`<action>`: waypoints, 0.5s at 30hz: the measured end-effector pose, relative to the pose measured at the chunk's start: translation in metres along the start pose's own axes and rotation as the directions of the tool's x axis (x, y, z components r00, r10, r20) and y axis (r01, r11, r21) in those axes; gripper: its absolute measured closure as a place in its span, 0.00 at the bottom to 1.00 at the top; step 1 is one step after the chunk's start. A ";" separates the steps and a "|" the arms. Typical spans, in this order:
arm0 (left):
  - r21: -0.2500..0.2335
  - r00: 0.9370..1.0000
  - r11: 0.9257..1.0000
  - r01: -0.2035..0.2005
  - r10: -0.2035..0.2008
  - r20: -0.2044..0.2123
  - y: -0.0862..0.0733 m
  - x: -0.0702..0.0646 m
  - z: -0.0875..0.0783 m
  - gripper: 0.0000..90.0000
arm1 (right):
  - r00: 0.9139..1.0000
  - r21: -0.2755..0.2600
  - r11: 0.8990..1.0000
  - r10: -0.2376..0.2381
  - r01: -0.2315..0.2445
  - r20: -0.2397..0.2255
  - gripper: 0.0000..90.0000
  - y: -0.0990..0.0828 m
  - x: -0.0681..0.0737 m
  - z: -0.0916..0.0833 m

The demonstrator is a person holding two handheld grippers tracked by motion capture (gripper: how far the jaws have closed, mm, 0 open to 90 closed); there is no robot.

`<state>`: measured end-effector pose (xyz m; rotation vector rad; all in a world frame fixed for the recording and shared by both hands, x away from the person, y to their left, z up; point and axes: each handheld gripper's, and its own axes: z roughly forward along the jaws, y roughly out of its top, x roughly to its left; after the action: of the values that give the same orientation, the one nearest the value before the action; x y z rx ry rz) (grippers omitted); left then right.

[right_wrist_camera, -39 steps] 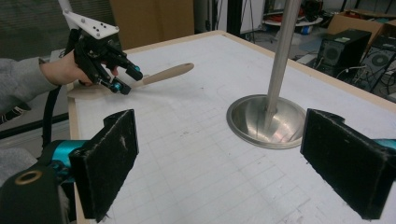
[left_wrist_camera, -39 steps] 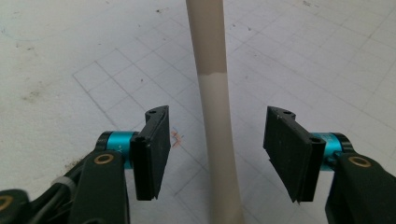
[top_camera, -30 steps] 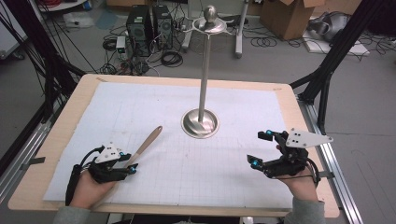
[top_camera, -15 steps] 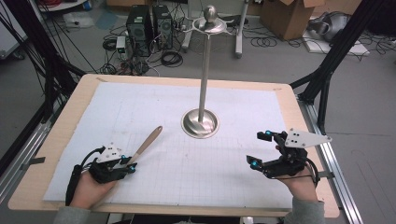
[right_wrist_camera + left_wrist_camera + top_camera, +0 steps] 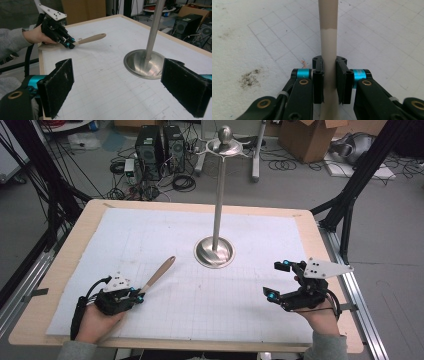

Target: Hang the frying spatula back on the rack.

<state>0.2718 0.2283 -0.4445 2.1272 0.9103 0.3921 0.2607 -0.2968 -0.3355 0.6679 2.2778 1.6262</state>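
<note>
A wooden utensil (image 5: 159,274) with a long pale handle (image 5: 328,37) lies slanted on the white gridded mat, its far end pointing toward the stand. My left gripper (image 5: 137,295) sits at the near end of that handle. Its jaws have just been closing, and both pads (image 5: 318,80) now press the handle from either side. In the right gripper view the left gripper (image 5: 68,45) holds the utensil (image 5: 91,39) low over the mat. My right gripper (image 5: 278,280) rests at the right of the mat, open wide with nothing between its pads (image 5: 58,85).
A metal stand (image 5: 214,251) with a round base and a tall pole rises mid-table, topped by a disc and ball. Its base (image 5: 143,63) lies just ahead of the right gripper. The mat (image 5: 150,235) covers a wooden tabletop; computers, cables and boxes sit on the floor beyond.
The left gripper's jaws have drawn in onto the utensil's handle. Both hands and the utensil have stayed where they were.
</note>
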 end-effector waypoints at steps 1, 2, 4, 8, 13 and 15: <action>0.000 1.000 1.000 0.005 -0.005 0.006 0.000 0.001 0.000 0.87 | 1.000 0.001 1.000 0.002 -0.002 0.000 0.11 0.000 0.000 0.000; -0.002 1.000 1.000 0.008 -0.008 0.006 0.000 0.001 0.000 0.87 | 1.000 0.003 1.000 0.003 -0.003 -0.002 0.11 0.000 0.000 0.001; 0.000 1.000 1.000 0.005 -0.005 -0.001 0.001 0.001 0.000 0.87 | 1.000 0.007 1.000 0.002 -0.002 -0.002 0.11 0.000 0.000 0.002; 0.005 1.000 1.000 0.016 -0.016 -0.003 0.002 0.003 0.000 0.87 | 1.000 0.015 1.000 -0.003 0.003 0.002 0.11 0.000 0.001 0.003; -0.032 1.000 0.999 0.031 -0.030 0.008 0.005 0.005 -0.005 0.87 | 1.000 0.004 1.000 -0.004 0.004 0.003 0.11 0.000 0.001 0.000; -0.048 0.999 0.998 0.031 -0.031 0.015 0.008 0.006 -0.009 0.87 | 1.000 0.001 1.000 -0.004 0.004 0.010 0.11 0.000 0.001 -0.001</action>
<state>0.2746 0.2335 -0.4332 2.0670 0.9157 0.3791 0.2594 -0.2972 -0.3350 0.6702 2.2717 1.6159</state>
